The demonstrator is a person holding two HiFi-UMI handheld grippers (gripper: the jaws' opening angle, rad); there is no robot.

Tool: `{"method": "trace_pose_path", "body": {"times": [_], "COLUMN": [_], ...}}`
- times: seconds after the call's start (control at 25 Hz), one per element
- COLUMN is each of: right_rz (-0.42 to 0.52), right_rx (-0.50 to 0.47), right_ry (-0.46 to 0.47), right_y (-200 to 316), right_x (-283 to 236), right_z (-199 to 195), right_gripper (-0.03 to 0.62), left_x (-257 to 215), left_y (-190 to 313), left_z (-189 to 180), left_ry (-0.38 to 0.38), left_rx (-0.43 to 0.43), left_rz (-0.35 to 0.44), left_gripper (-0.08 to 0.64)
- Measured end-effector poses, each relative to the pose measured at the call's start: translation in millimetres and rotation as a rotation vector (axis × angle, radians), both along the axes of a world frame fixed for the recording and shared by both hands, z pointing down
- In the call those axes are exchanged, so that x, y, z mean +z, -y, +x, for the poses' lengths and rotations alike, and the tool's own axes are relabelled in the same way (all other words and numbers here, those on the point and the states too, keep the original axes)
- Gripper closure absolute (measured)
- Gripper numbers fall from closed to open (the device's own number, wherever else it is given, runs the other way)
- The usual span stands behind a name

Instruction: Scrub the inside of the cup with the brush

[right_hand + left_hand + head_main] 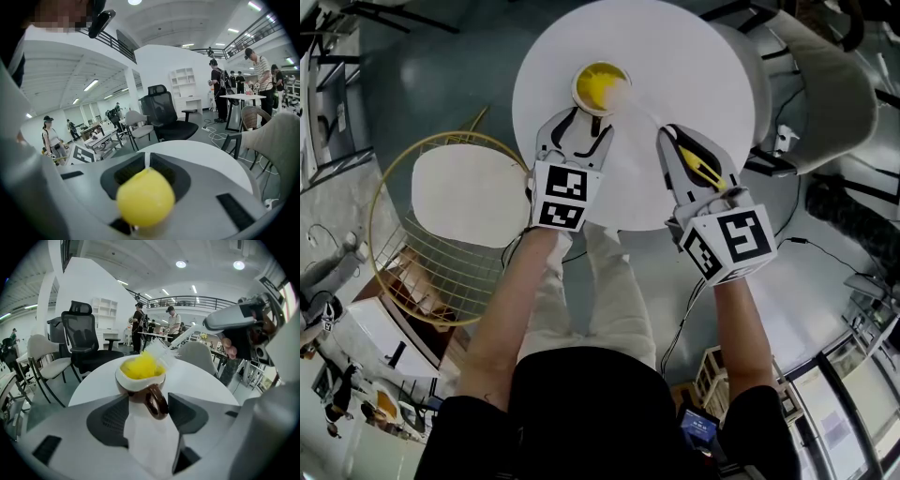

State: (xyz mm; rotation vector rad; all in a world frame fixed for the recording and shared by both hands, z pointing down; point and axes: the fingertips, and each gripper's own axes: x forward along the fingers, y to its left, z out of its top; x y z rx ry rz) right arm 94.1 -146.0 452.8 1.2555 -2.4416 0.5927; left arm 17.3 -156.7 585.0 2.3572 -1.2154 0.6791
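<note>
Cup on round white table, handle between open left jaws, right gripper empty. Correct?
No. The right gripper is shut on the brush by its yellow handle; the right gripper view shows it. The cup stands on the table, its handle between the jaws of the open left gripper.

Left gripper [581, 128] spread, right gripper [673, 139] clamped

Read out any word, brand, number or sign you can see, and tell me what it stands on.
No readable text in any view.
Cubes on the left gripper and right gripper: black-and-white square marker patterns, no letters or digits.
On the brown ceramic cup with a white rim: no print seen.
On the yellow plastic brush: no label seen.
On the black-and-white marker panel in the background: pattern only.
</note>
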Motion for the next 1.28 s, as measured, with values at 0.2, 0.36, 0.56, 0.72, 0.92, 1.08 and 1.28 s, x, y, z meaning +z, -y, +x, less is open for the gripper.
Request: {"method": "trace_pose_path", "body": {"times": [0.2, 0.36, 0.56, 0.72, 0.92, 1.08, 1.28], "right_rz": [-0.002, 0.001, 0.002, 0.000, 0.000, 0.002, 0.000], "right_rx": [0.000, 0.004, 0.007, 0.004, 0.008, 0.009, 0.011], "right_ry": [-0.001, 0.002, 0.004, 0.004, 0.002, 0.005, 0.005], "right_y": [1.5, 2.5, 2.3, 2.6, 4.1, 3.3, 2.3], "right_x": [0.5, 1.6, 1.4, 1.4, 1.5, 2.5, 3.7], "right_z": [1.0, 1.4, 0.2, 0.3, 1.0, 0.2, 0.8], "right_gripper": [0.545, 0.545, 0.545, 0.545, 0.545, 0.545, 0.545], "left_x": [0.1, 1.6, 1.0, 0.0, 2.1, 1.4, 0.8], "left_y": [1.8, 1.8, -0.7, -0.5, -1.1, -1.4, -2.9], "left_z": [-0.3, -1.5, -2.2, -2.7, -1.8, -3.3, -5.8], "left_ry": [0.006, 0.005, 0.044, 0.038, 0.052, 0.020, -0.004], "left_rx": [0.007, 0.020, 0.031, 0.031, 0.058, 0.059, 0.064], "left_rz": [0.004, 0.000, 0.027, 0.031, 0.030, 0.024, 0.010], "left_gripper": [0.298, 0.307, 0.451, 0.466, 0.465, 0.472, 0.482]}}
